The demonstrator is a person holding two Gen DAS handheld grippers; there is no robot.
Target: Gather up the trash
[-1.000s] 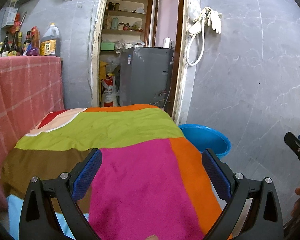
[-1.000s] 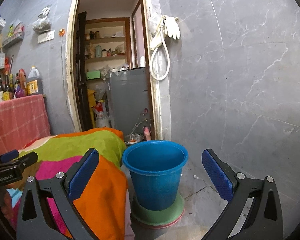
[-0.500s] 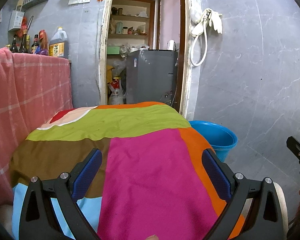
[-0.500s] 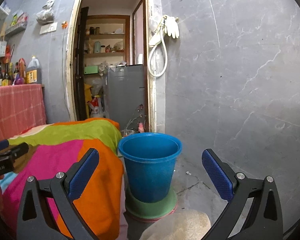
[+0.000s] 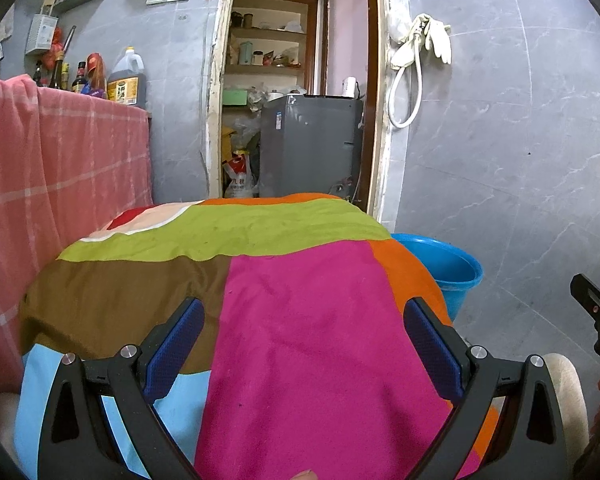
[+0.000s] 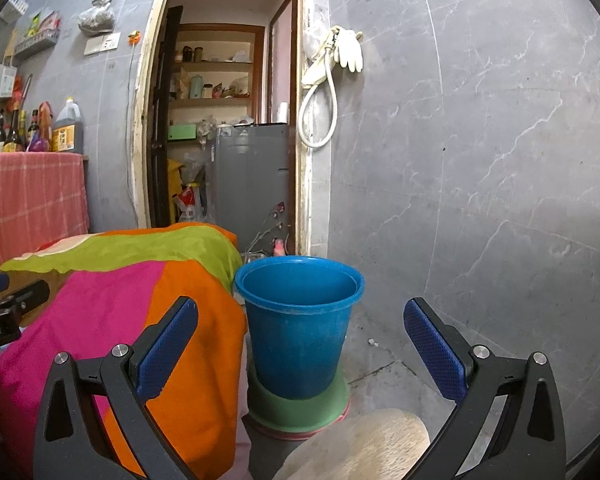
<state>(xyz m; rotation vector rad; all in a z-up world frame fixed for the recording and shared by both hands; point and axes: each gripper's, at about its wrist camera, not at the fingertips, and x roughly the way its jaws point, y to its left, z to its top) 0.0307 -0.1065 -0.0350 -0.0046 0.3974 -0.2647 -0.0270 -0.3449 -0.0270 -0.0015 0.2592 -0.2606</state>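
A blue plastic bucket [image 6: 300, 320] stands on green and pink discs on the floor, right of a table draped in a patchwork cloth [image 5: 292, 312]; its inside looks empty. In the left wrist view only the bucket's rim [image 5: 448, 264] shows past the cloth's edge. My left gripper [image 5: 304, 344] hangs open over the pink patch with nothing between its fingers. My right gripper [image 6: 300, 340] is open too, facing the bucket from a short way off. No trash shows on the cloth in either view.
A pink checked cloth [image 5: 60, 168] covers a counter on the left with bottles [image 5: 126, 78] on top. A doorway with a grey appliance [image 5: 308, 144] lies behind the table. Grey tiled wall [image 6: 480, 160] stands right. A beige rounded object [image 6: 360, 444] sits low near the bucket.
Both views have pulled back and tilted down a little: more of the cloth's near edge and the beige object now show. Both grippers have stayed open.
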